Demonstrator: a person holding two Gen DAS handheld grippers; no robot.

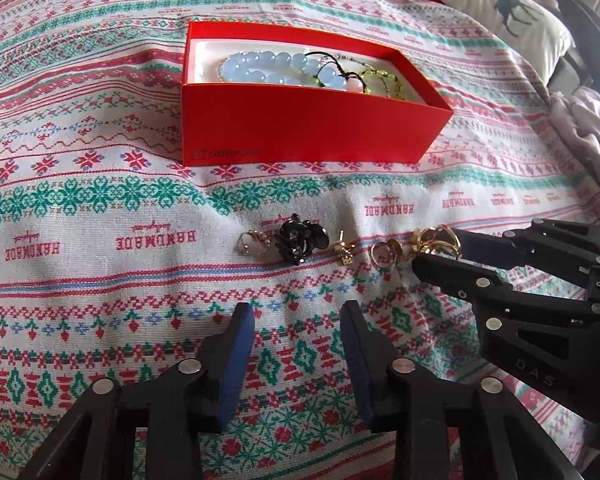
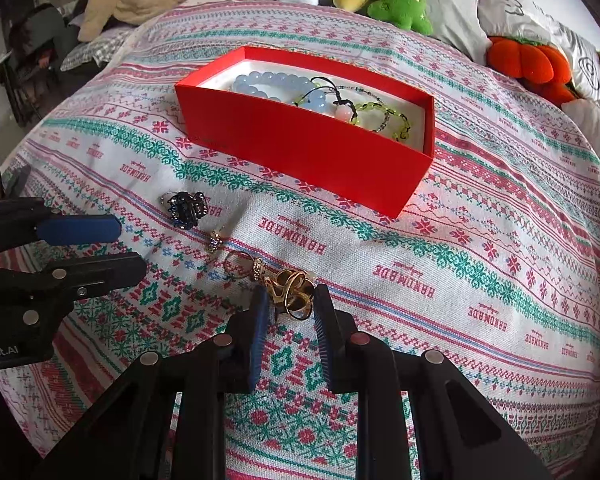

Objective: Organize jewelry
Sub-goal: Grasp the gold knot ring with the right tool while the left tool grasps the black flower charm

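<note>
A row of jewelry lies on the patterned cloth in front of a red box [image 1: 312, 128] [image 2: 300, 152]. From the left it holds a pale ring [image 1: 254, 242], a black flower ring [image 1: 300, 242] [image 2: 186, 208], a small gold stud [image 1: 344, 250] [image 2: 216, 242] and a gold ring [image 1: 384, 254] [image 2: 236, 266]. My right gripper [image 2: 291, 306] [image 1: 436, 250] is shut on a chunky gold ring cluster [image 2: 290, 292] [image 1: 436, 238] at the row's right end. My left gripper [image 1: 296, 320] [image 2: 128, 246] stands open just short of the black ring, nothing between its fingers.
The box holds a blue bead bracelet [image 1: 268, 66] [image 2: 268, 82] and a green bead bracelet [image 2: 384, 118] with dark cords. Plush toys [image 2: 400, 0], an orange plush [image 2: 528, 64] and pillows [image 1: 508, 20] line the far edge of the bed. The cloth is rumpled.
</note>
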